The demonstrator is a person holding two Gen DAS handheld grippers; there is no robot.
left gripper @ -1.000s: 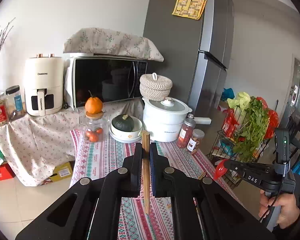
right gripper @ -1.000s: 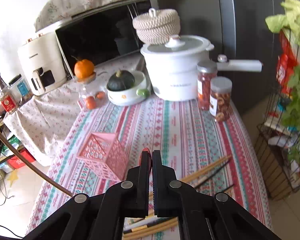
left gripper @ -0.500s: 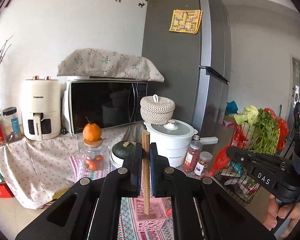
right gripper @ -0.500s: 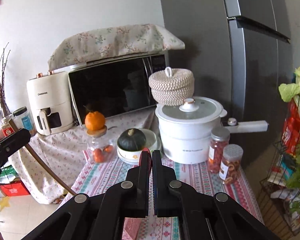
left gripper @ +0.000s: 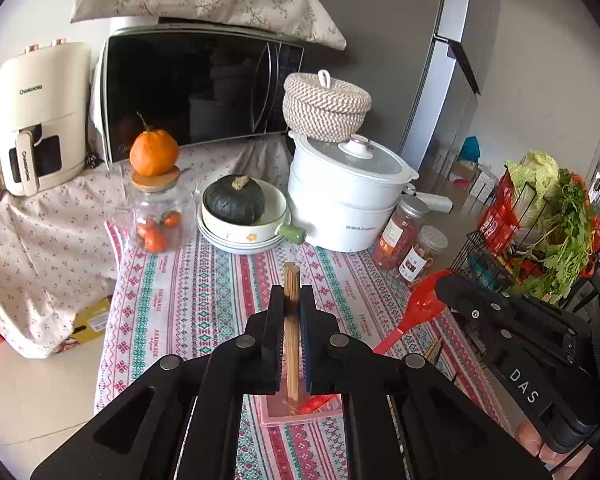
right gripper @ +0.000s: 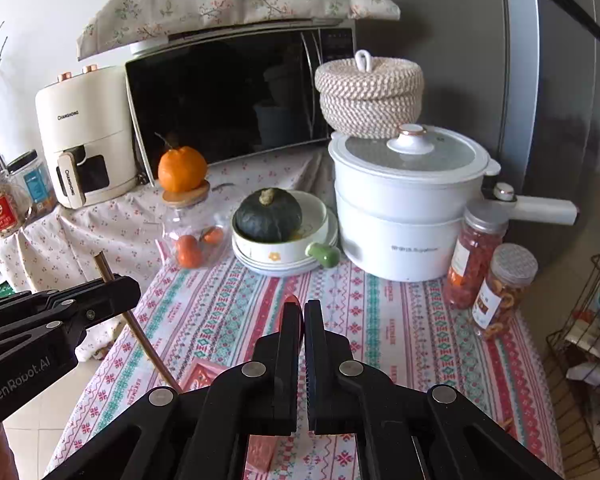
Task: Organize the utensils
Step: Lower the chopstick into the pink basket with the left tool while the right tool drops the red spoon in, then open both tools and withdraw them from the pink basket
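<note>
My left gripper (left gripper: 291, 304) is shut on a pair of wooden chopsticks (left gripper: 291, 344), held upright with their lower ends inside the pink basket (left gripper: 276, 410) on the striped tablecloth. My right gripper (right gripper: 303, 312) is shut on a red spoon (left gripper: 422, 307), whose handle slants down into the same basket; in the right wrist view only the spoon's red tip (right gripper: 291, 301) shows above the jaws. The left gripper with the chopsticks (right gripper: 140, 334) also shows at the left of the right wrist view. More chopsticks (left gripper: 436, 350) lie on the table.
At the back of the table stand a white pot (left gripper: 340, 200), a bowl with a green squash (left gripper: 236, 204), a glass jar with an orange on top (left gripper: 156, 208) and two spice jars (left gripper: 412, 240). A wire rack of vegetables (left gripper: 540, 240) stands to the right.
Both grippers have tilted down toward the table and come close together over the pink basket. The chopstick ends and the spoon handle now reach into the basket.
</note>
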